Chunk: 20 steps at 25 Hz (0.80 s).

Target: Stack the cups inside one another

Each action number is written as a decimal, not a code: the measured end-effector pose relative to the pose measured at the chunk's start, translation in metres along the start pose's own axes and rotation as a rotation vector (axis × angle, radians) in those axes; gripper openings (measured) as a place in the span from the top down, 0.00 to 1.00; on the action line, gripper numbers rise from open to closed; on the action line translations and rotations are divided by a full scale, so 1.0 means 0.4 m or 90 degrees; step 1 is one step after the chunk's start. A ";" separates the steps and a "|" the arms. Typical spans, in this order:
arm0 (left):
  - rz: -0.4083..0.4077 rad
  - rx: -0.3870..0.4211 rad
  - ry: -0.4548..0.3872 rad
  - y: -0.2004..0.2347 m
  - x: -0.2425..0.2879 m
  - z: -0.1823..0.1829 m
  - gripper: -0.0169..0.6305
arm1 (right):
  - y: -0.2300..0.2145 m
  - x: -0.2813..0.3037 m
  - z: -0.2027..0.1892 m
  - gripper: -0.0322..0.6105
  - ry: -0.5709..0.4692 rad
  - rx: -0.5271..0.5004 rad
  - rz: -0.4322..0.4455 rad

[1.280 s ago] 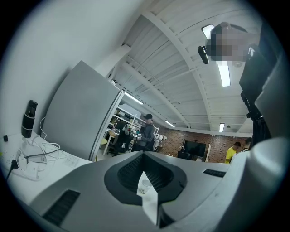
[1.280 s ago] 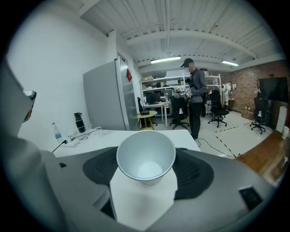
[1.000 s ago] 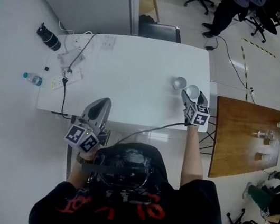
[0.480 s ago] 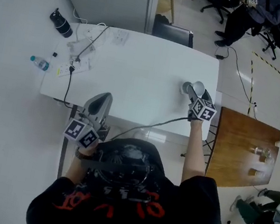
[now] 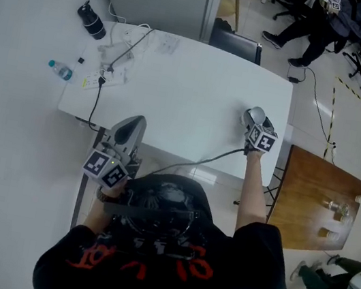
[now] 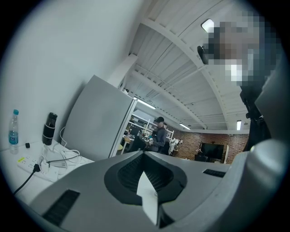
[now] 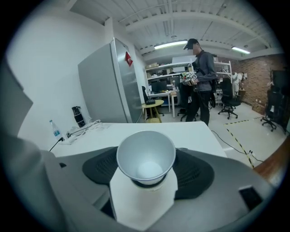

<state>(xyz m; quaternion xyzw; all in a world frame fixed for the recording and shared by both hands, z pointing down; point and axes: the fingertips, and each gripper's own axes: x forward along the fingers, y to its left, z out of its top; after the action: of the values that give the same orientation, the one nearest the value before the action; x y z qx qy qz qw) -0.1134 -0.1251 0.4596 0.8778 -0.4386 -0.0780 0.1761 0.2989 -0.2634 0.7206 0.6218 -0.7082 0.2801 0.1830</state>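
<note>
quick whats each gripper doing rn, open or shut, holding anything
left gripper: shut, nothing between its jaws
right gripper: closed on a white cup, holding it

We count — cup: one we can tell | water bottle: one | dark flask: one | tables: two – white table, wooden table

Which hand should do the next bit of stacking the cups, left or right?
Right, I'd say. The right tongs hold a white cup at the table's right end. The left tongs are shut on nothing at the near left edge, far from it.
</note>
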 end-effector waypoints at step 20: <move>0.001 0.000 0.001 0.036 -0.009 0.010 0.97 | 0.064 -0.056 -0.055 0.34 -0.026 0.043 0.019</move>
<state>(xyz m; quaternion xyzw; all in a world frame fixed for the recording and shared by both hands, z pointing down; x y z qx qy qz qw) -0.1275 -0.1313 0.4611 0.8777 -0.4390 -0.0772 0.1763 0.2755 -0.2305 0.7200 0.6227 -0.7109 0.2939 0.1428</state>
